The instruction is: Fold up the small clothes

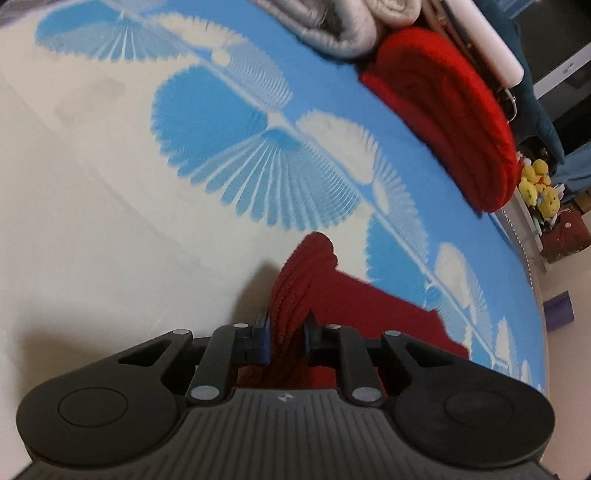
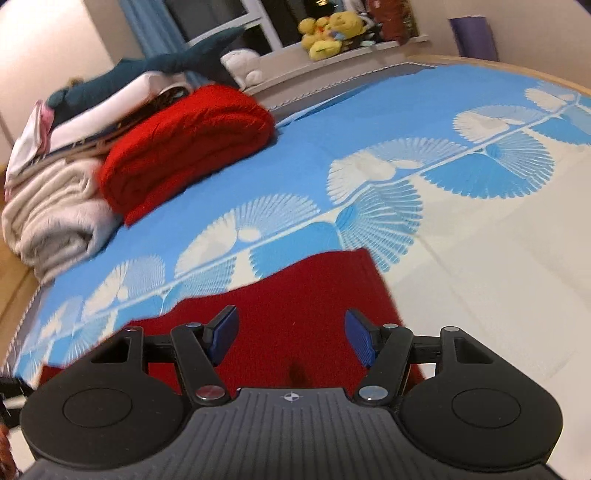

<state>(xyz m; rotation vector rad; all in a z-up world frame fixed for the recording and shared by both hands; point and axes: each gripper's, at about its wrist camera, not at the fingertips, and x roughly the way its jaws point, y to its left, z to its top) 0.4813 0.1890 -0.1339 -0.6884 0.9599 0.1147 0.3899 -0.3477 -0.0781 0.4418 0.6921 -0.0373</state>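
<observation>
A small dark red knitted garment (image 1: 354,302) lies on the blue and white patterned bed sheet (image 1: 110,221). In the left wrist view a bunched fold of it rises between the pads, and my left gripper (image 1: 287,325) is shut on that fold. In the right wrist view the same red garment (image 2: 295,288) lies flat under my right gripper (image 2: 291,328). Its blue pads (image 2: 360,338) stand apart above the cloth with nothing pinched between them.
A folded bright red knit (image 2: 184,147) and a rolled grey blanket (image 2: 55,218) lie at the far side of the bed, with stacked linen and a dark plush shark (image 2: 155,62) behind. Yellow plush toys (image 2: 328,33) sit on a ledge. A purple cylinder (image 2: 471,37) stands by the bed's edge.
</observation>
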